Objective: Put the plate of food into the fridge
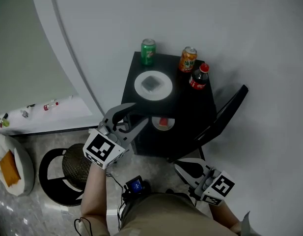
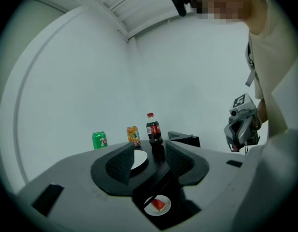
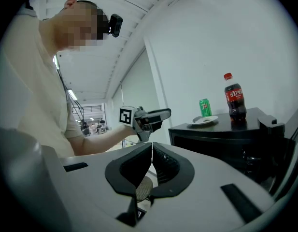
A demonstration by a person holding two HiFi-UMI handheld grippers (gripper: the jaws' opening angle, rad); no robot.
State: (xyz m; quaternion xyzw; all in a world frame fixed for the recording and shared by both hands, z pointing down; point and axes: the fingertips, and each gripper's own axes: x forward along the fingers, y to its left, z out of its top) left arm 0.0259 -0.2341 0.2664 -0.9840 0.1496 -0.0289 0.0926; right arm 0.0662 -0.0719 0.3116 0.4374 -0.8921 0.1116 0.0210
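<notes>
With left gripper open, empty, and right gripper clenched on nothing, upper-centre plate was best gripped by rim, level.

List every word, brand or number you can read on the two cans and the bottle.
"7": on the green can, in the left gripper view.
Orange can: there is print, but it is too blurred to read.
Bottle: its red label is too small to read.
Nothing else on them is legible in any view.
</notes>
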